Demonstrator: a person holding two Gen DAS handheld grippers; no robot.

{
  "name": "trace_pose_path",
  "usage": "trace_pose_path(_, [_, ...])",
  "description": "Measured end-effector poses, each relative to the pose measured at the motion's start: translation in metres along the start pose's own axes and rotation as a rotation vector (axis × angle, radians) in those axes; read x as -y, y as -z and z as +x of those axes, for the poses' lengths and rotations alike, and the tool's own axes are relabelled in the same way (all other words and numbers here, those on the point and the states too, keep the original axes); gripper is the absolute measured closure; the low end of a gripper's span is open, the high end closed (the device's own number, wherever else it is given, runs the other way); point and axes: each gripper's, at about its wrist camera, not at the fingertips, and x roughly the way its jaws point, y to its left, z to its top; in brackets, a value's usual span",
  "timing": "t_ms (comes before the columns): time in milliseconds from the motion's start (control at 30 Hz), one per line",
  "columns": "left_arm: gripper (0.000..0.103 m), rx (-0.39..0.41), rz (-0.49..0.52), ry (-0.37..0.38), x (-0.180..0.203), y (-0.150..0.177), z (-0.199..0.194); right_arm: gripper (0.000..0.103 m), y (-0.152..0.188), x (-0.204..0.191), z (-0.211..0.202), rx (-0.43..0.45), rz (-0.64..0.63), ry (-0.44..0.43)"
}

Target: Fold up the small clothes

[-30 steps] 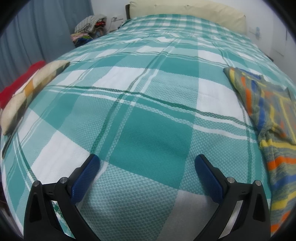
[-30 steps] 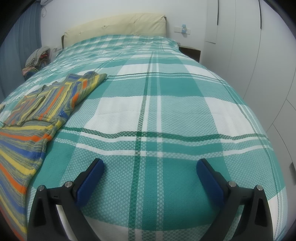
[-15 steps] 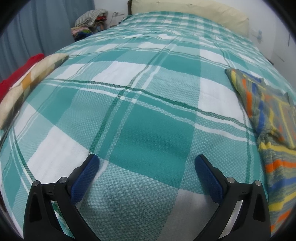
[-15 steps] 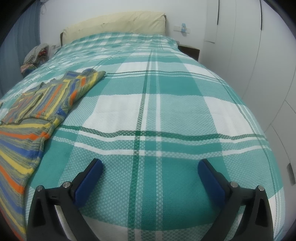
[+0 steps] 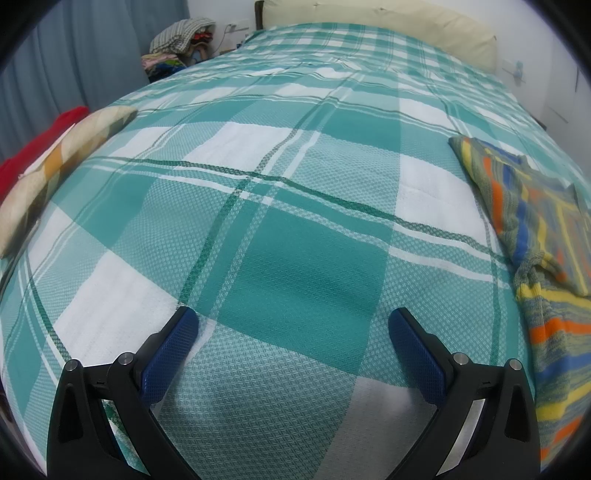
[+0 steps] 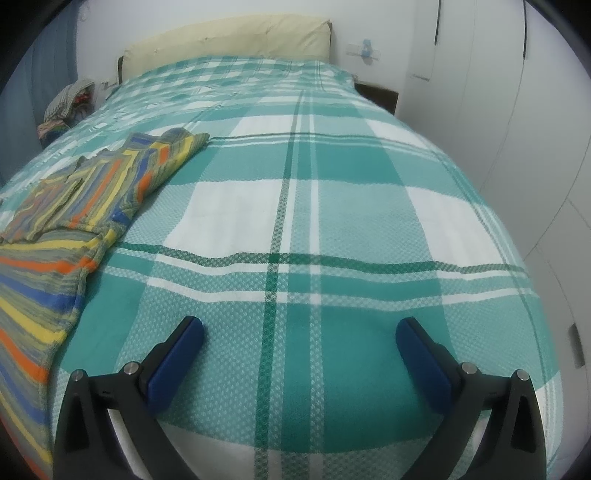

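The left gripper (image 5: 293, 321) is held low over the bed (image 5: 295, 206), its jaws spread wide with nothing between them. It is aimed along the bedspread toward the headboard (image 5: 380, 26), and only teal-and-white checks are seen between the blue pads (image 5: 168, 354). The right gripper (image 6: 299, 330) is held in the same way: jaws wide apart, empty, tilted slightly down over the bed (image 6: 332, 221) and aimed at the headboard (image 6: 229, 38).

The striped garment (image 5: 535, 236) is laid flat on the bedspread, well to the right of the left gripper and apart from it. In the right wrist view the garment (image 6: 74, 206) is seen to the left of the right gripper, so it is placed between the two grippers. Its upper part is seen folded over on itself, with a lower part spread toward the near edge of the bed. Neither gripper is touching it.

A pillow (image 5: 55, 177) and a red cloth (image 5: 33, 147) are seen at the left edge of the bed. A pile of clothes (image 5: 177, 44) is seen beside the curtain (image 5: 74, 55). White cupboard doors (image 6: 517, 110) are seen to the right of the bed.
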Motion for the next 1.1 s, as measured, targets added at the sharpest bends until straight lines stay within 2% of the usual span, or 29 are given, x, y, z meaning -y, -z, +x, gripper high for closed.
trace_pose_path(1100, [0.000,0.000,-0.001,0.000,-0.0001,0.0001,-0.0001,0.000,0.0000,-0.0009,0.0006,-0.001,-0.005,0.008])
